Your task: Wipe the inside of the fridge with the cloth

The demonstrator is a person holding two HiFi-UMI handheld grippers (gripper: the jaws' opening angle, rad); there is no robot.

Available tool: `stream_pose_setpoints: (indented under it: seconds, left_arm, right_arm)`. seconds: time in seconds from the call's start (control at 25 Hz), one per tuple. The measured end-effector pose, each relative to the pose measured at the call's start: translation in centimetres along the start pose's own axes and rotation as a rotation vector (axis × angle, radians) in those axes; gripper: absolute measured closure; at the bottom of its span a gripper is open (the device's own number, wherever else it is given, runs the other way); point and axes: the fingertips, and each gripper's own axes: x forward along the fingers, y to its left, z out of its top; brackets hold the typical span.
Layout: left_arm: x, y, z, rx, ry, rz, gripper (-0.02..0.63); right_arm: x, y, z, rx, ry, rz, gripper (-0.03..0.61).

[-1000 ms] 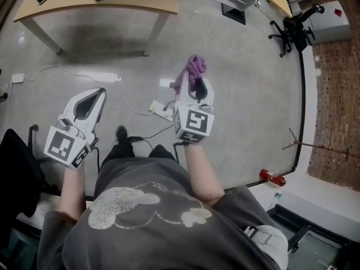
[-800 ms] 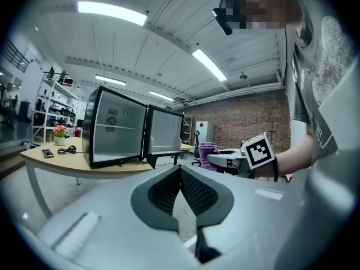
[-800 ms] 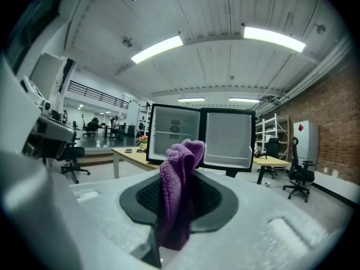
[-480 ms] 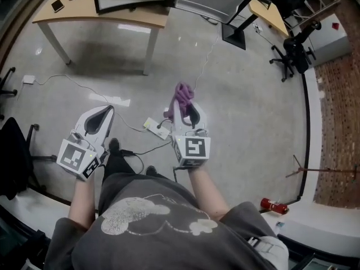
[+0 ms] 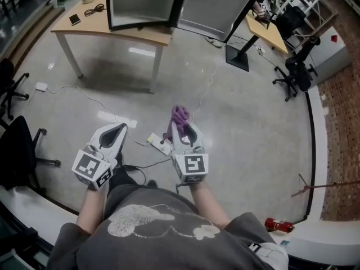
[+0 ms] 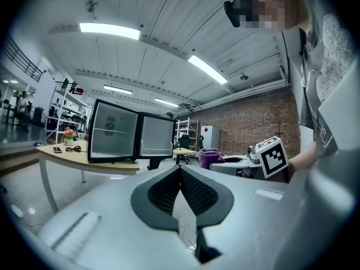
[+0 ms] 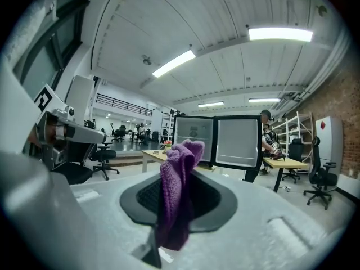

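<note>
The fridge point(image 5: 140, 1) on the tabletop point(image 5: 95, 27) is cut off at my head view's top. My right gripper point(image 5: 182, 129) clamps the cloth point(image 5: 180, 116), which pokes past its tips; my left gripper's point(image 5: 117, 133) jaws meet, empty.

Polished grey floor point(image 5: 253, 122) spreads below me. A wooden table point(image 5: 140, 35) stands at 11 o'clock and a second desk point(image 5: 270, 30) at 1. Black office chairs point(image 5: 17, 151) sit at 9 and 2. A brick wall point(image 6: 242, 122) rises at 3, and strip lights point(image 6: 109, 31) glow on the white ceiling.
</note>
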Motion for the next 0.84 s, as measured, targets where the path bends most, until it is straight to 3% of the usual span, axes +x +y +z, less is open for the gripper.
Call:
stream_pose_setpoints:
  seconds: [0.16,0.52,0.68,0.84]
  left_arm:
    - [-0.23,-0.83,-0.33,0.007,0.011,-0.01,0.597]
    - [-0.3,-0.29,-0.1,0.012,0.012,-0.017,0.597]
    - [-0.28,-0.16,0.05,0.014,0.006,-0.014,0.597]
    - [-0.12,-0.08,0.35,0.02,0.003,-0.012,0.597]
  right_arm:
    - [-0.76,0.54,-0.62,0.003,-0.016,0.029,0.499]
    - [-0.75,0.07,-1.01,0.009,0.028,-0.007,0.499]
    - [-0.48,0.72,-0.57,0.0,0.002,0.027,0.499]
    - [-0.1,0.28,-0.59,0.01,-0.002,0.007,0.499]
